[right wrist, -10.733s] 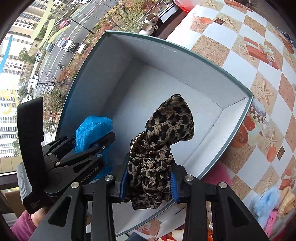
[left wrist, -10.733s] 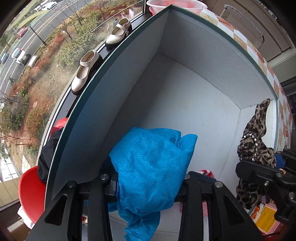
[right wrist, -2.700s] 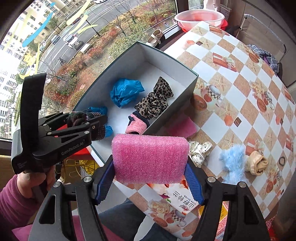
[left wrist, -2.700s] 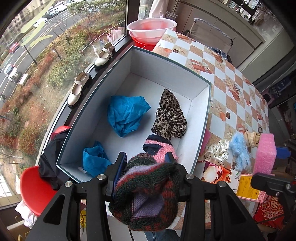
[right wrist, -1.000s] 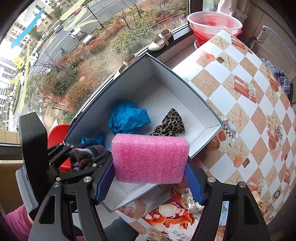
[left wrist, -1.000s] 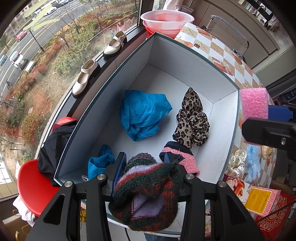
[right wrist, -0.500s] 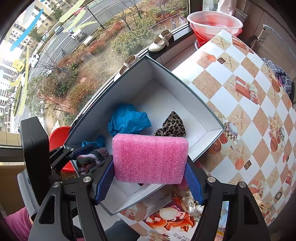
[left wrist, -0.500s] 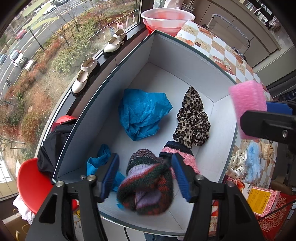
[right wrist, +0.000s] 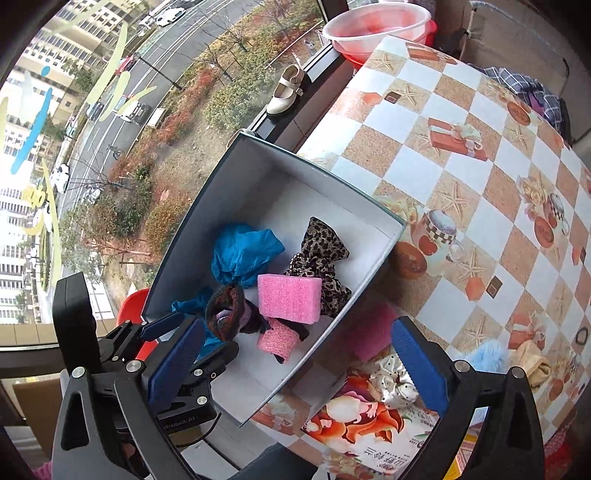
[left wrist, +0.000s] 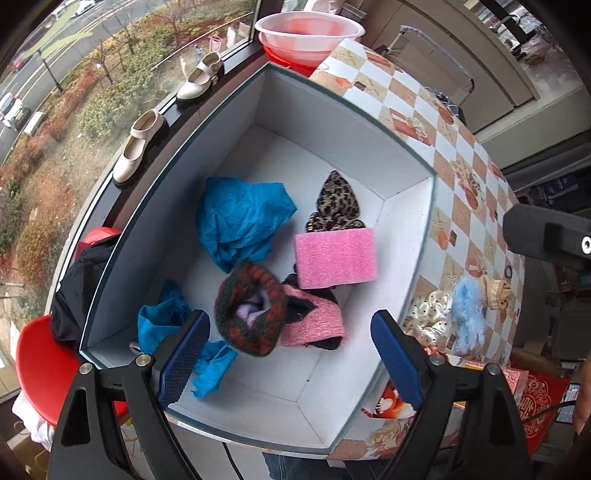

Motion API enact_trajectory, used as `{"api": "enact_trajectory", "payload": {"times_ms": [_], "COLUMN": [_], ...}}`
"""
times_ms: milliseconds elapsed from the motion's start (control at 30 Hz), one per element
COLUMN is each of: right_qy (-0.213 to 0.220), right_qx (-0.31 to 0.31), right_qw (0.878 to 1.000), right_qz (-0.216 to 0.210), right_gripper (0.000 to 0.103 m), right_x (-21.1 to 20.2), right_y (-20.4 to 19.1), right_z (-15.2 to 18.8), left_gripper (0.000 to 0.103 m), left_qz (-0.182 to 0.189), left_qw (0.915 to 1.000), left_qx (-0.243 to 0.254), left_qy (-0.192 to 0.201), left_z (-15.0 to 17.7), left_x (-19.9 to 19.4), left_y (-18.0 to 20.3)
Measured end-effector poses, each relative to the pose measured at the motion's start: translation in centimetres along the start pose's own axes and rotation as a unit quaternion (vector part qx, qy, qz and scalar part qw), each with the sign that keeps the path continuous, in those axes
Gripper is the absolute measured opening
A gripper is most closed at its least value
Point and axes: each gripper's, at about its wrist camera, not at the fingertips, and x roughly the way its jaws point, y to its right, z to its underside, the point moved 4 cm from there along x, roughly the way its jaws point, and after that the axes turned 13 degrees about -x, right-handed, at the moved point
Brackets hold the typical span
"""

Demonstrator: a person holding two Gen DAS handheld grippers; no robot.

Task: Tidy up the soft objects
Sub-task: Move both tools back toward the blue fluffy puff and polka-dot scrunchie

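A grey box (left wrist: pixel 424 229) with a white inside (right wrist: pixel 391 236) holds a blue cloth (left wrist: pixel 240 221), a leopard scarf (left wrist: pixel 336 203), a pink foam block (left wrist: pixel 334 258), a striped knit hat (left wrist: pixel 251 306), a pink sock (left wrist: pixel 314 325) and a small blue cloth (left wrist: pixel 162 325). The foam block (right wrist: pixel 288 297) and knit hat (right wrist: pixel 225 310) also show in the right wrist view. My left gripper (left wrist: pixel 288 358) is open and empty above the box's near end. My right gripper (right wrist: pixel 295 363) is open and empty above the box's near corner.
On the checkered table (right wrist: pixel 480 177) right of the box lie a polka-dot scrunchie (left wrist: pixel 428 314), a blue fluffy piece (left wrist: pixel 467 314), a tan roll (left wrist: pixel 495 295) and a pink cloth (right wrist: pixel 373 328). A pink basin (left wrist: pixel 306 33) stands at the far end. Shoes (left wrist: pixel 138 144) sit on the windowsill.
Both grippers have opened. The knit hat dropped from my left gripper into the box, and the pink foam block dropped from my right gripper onto the items inside.
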Motion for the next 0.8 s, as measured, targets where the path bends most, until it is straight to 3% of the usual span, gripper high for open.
{"api": "enact_trajectory", "payload": {"times_ms": [200, 367, 600, 800], "right_qy": [0.022, 0.024, 0.035, 0.025], "right_qx": [0.083, 0.142, 0.220, 0.276], "right_qw": [0.996, 0.989, 0.975, 0.961], "right_qz": [-0.026, -0.029, -0.015, 0.006], "right_gripper": [0.101, 0.101, 0.101, 0.101], "right_x": [-4.6, -8.1, -11.9, -11.9], "right_y": [4.2, 8.0, 13.8, 19.4], "right_z": [3.8, 8.2, 15.2, 20.4], "left_gripper": [0.091, 0.091, 0.091, 0.091], "left_qz": [0.034, 0.042, 0.005, -0.041], "left_qw": [0.9960, 0.9873, 0.9757, 0.9674], "left_qx": [0.080, 0.142, 0.189, 0.197], "left_qy": [-0.023, -0.057, -0.110, -0.153], "left_z": [1.5, 3.9, 6.5, 7.0], "left_x": [-0.7, 0.5, 4.8, 9.4], "left_y": [6.4, 11.5, 16.3, 18.4]}}
